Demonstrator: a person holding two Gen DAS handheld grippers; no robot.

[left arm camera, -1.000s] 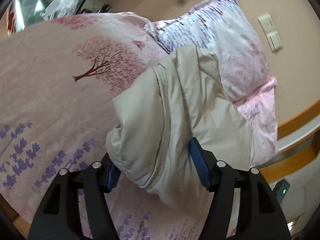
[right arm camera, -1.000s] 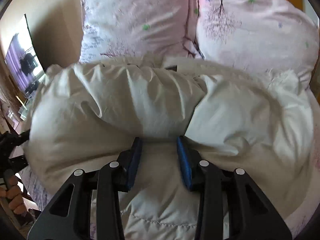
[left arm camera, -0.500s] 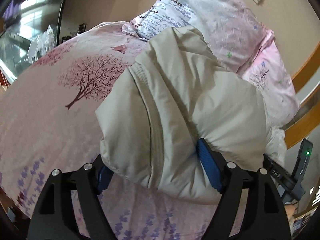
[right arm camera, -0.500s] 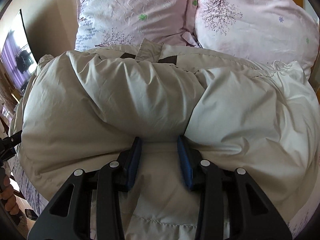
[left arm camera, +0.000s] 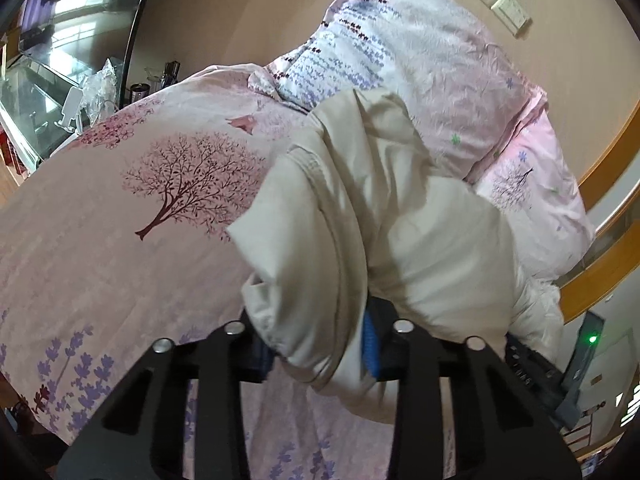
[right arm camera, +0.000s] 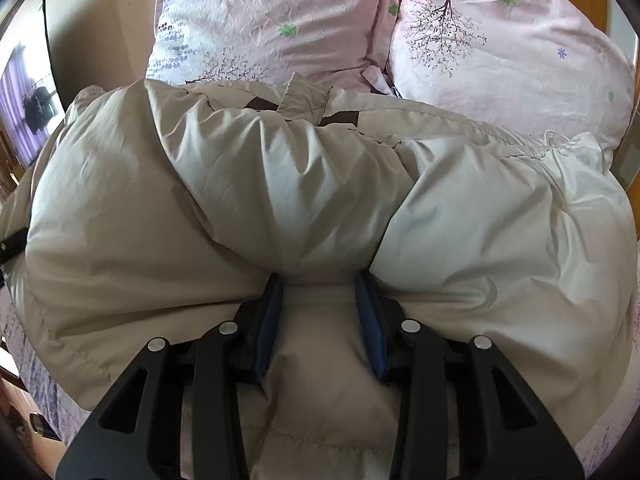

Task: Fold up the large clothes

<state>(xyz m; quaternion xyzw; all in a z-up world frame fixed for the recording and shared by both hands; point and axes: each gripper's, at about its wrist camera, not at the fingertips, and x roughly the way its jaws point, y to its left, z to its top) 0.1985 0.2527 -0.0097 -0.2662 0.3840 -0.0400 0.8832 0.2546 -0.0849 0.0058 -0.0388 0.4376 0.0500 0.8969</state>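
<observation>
Left gripper [left arm camera: 316, 344] jaws just closed, clamped on bunched hem of beige padded jacket [left arm camera: 380, 220]; right gripper [right arm camera: 320, 312] pinched narrow on jacket fold [right arm camera: 312, 200]; jacket lay bunched on floral duvet [left arm camera: 120, 220], just before pillows [right arm camera: 500, 48]. Best kept both grips firm, lifted together, carried edge over evenly, pressed air out. White marking on dark device [left arm camera: 532, 368] at right possibly lettering; unreadable; no brand seen.

Soft daylight from a window [left arm camera: 76, 4] at upper left lights both views evenly; shadows are faint. Fisheye bending curves the edges into dark corners, and the nearest cloth is slightly blurred.
</observation>
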